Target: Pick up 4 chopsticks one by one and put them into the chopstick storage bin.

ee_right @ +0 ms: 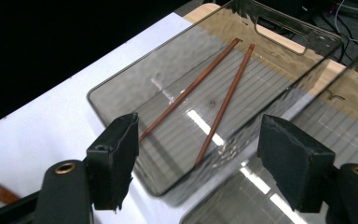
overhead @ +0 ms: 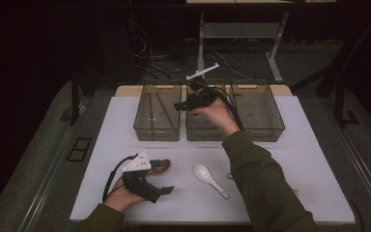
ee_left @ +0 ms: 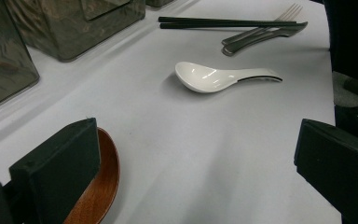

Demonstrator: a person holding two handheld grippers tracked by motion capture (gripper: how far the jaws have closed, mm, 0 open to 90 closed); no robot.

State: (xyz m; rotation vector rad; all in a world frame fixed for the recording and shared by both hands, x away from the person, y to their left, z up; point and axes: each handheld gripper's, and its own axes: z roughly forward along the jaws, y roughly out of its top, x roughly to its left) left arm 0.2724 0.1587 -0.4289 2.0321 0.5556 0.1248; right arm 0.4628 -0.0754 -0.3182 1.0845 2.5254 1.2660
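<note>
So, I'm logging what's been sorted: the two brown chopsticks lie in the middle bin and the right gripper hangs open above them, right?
Not quite. The brown chopsticks lie in the leftmost bin, as the high view shows. The right gripper does hang open above them.
</note>
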